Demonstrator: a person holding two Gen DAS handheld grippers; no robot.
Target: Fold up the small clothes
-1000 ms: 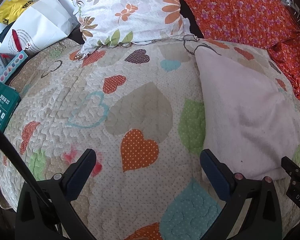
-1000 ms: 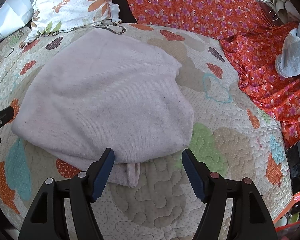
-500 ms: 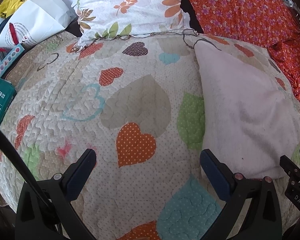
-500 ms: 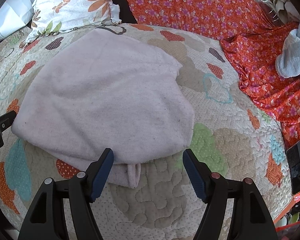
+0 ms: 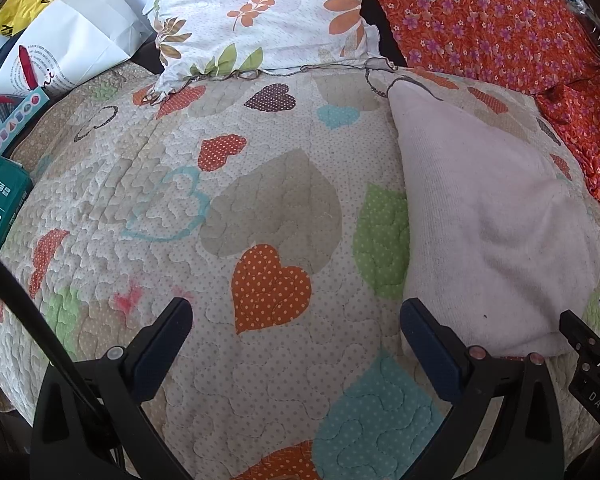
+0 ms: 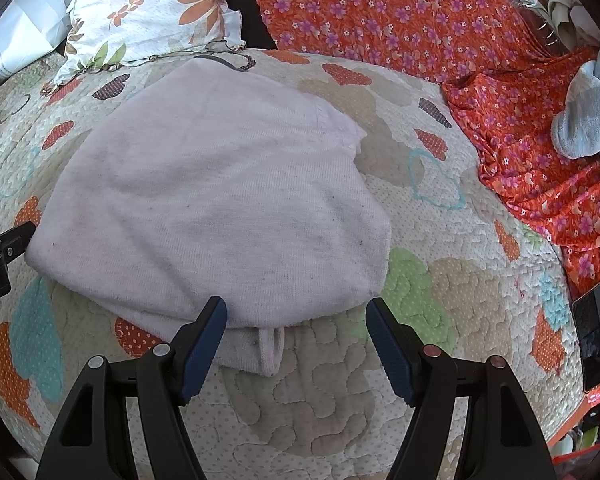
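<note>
Right wrist view shows the right gripper (image 6: 296,320) with its two blue fingers spread wide and nothing between them. Just past the tips lies the pink garment (image 6: 212,208), folded over and flat on the heart quilt (image 6: 440,300). Its near edge runs side to side across the front of this claw, and a small pink flap (image 6: 270,350) pokes out from under that edge, right between the fingers. The garment's long way goes from the near left up to the far right in this view. In the left wrist view the left gripper (image 5: 296,320) is wide apart too and holds nothing; it sits over bare quilt with an orange heart (image 5: 270,286) under it. From there the pink garment (image 5: 492,224) lies off to the right, beside the right finger. So the right hand looks nearer to the cloth, and I think it would grab the near edge first. A flowery pillow (image 5: 260,20) and an orange flowered cloth (image 6: 400,20) lie farther back.
</note>
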